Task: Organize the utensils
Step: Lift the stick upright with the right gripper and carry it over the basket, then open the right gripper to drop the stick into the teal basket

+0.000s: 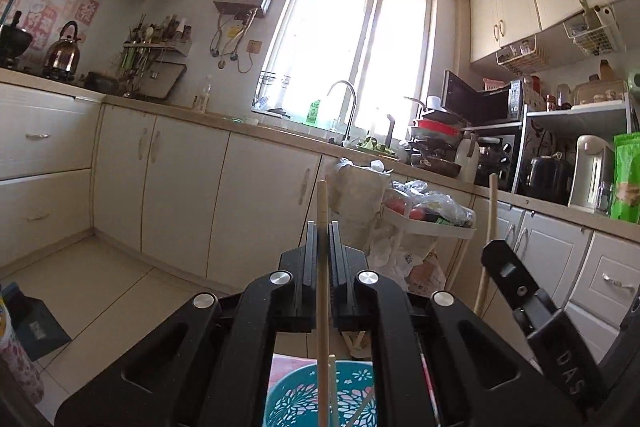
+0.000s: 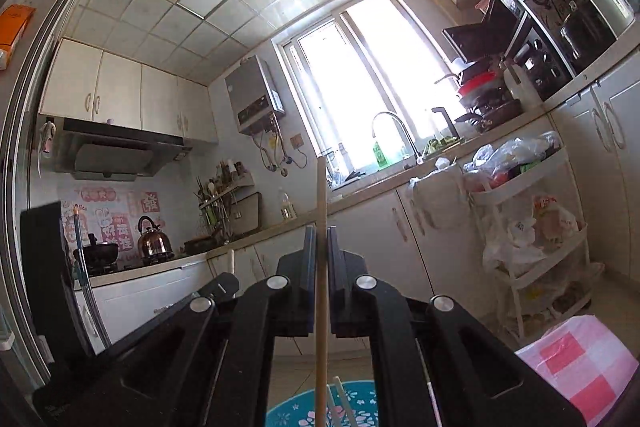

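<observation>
My left gripper (image 1: 323,227) is shut on a wooden chopstick (image 1: 322,203) that stands upright between its jaws. Its lower end reaches down into a teal flowered utensil holder (image 1: 296,403) below, where more sticks stand. My right gripper (image 2: 320,231) is shut on a second wooden chopstick (image 2: 321,187), also upright, above the same teal holder (image 2: 288,411). In the left wrist view the right gripper (image 1: 504,259) shows at the right with its chopstick (image 1: 493,203).
I am held above the floor of a kitchen. A white trolley (image 1: 430,227) with bags stands by the cabinets. A pink checked cloth (image 2: 580,363) lies at the lower right. A flowered cup (image 1: 16,359) stands at the lower left.
</observation>
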Motion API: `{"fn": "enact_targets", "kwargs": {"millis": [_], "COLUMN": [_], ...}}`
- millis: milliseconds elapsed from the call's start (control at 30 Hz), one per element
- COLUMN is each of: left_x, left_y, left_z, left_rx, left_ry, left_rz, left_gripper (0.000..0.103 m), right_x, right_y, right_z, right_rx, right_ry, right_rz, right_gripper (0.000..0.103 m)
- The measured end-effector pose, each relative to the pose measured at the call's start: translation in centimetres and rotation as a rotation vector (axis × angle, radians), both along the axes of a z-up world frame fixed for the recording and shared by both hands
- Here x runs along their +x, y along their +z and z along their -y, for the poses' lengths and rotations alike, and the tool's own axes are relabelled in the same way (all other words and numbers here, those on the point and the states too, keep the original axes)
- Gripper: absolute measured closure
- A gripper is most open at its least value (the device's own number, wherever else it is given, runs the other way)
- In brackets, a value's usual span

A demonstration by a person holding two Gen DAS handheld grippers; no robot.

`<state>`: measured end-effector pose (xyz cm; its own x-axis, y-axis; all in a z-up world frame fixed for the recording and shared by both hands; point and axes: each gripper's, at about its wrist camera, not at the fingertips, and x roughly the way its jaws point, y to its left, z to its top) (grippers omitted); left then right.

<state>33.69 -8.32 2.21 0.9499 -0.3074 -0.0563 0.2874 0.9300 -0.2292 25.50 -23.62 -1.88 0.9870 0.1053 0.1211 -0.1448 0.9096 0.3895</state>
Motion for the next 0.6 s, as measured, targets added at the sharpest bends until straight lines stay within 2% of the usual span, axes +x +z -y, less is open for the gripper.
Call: {"fn": "enact_targets", "kwargs": {"millis": [133,333,533,600], "left_x": [-1.2,-1.6,-1.3,-1.4], "left_y": [-1.4,-2.3,-2.2,-2.2], "left_z": [0.3,-0.4,-0.5,-0.3], "left_rx": [0.050,0.071,0.079,0.089], "left_ry": [0.002,0.019,0.012,0.007], "left_rz": [0.000,-0.024,-0.039,-0.041], "left_gripper": [0.098,0.098,0.098,0.094], "right_x": [-0.8,-1.4,-1.2,-1.1], "right_y": [-2.1,-4.3,-4.9,-4.9], "right_z": [-0.8,-0.6,0.3,0.4], "right_rx": [-0.019,-0.031,-0.029,-0.028], "right_ry": [0.023,0.042,0.039,0.041], "right_rz": [-0.026,-0.077,-0.106,-0.110], "right_gripper": [0.097,0.096,0.097,0.097]}}
